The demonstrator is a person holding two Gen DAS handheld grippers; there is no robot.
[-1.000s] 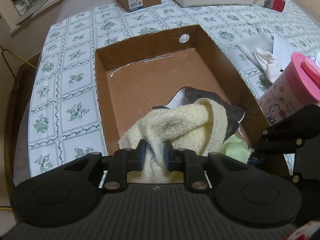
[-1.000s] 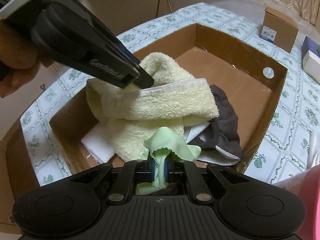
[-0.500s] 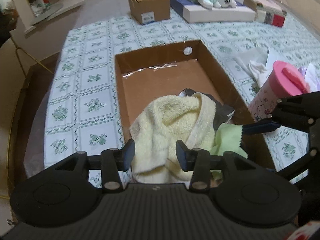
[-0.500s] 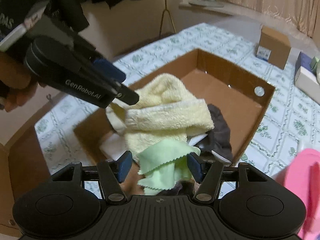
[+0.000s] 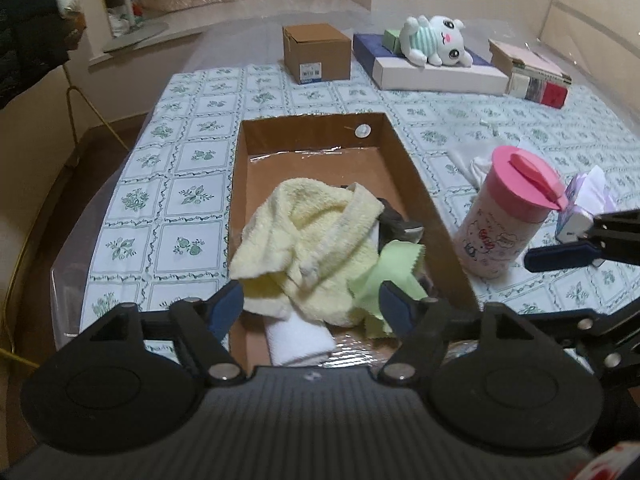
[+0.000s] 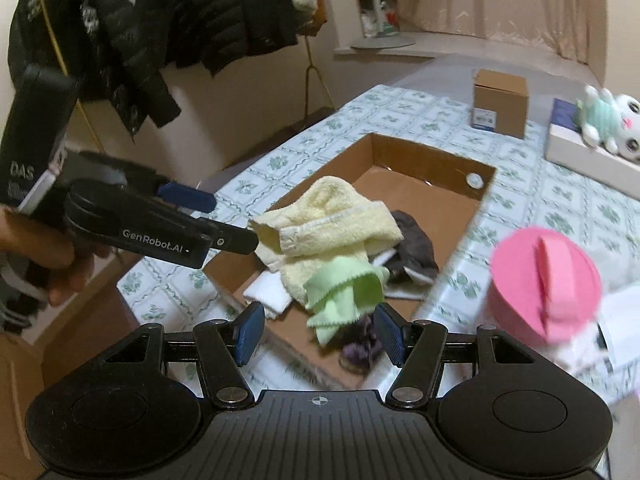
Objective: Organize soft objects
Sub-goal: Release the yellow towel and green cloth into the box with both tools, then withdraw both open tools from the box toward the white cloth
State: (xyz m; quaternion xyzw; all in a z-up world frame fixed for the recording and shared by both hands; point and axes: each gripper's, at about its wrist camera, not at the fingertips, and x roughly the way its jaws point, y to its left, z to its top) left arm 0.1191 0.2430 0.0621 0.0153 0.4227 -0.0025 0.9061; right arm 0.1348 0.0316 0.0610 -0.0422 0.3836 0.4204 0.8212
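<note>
**Both grippers let go over the cardboard box**

The left gripper (image 5: pixel 310 306) hangs above the near end of the cardboard box (image 5: pixel 404 152), its jaws having just been opening, now wide apart with nothing pressed between them. The yellow towel (image 5: pixel 308 236) lies heaped in the box below, one fold draped over the near left wall, which suggests it was dropped loosely rather than laid flat. The right gripper (image 6: pixel 316 330) also stands with jaws apart; they have just been opening, and the green cloth (image 6: pixel 344 290) sits in front of them, resting on the towel's edge and free of both pads. A dark grey garment (image 6: pixel 416 246) and a white folded cloth (image 5: pixel 300 340) lie underneath, so the box is serving as the collecting place for soft items. A pink-lidded canister (image 5: pixel 508 216) stands just beside the box on the patterned tablecloth (image 5: pixel 188 196). A plush toy (image 5: pixel 436 42) rests on a flat box at the far side, seemingly not yet gathered.
</note>
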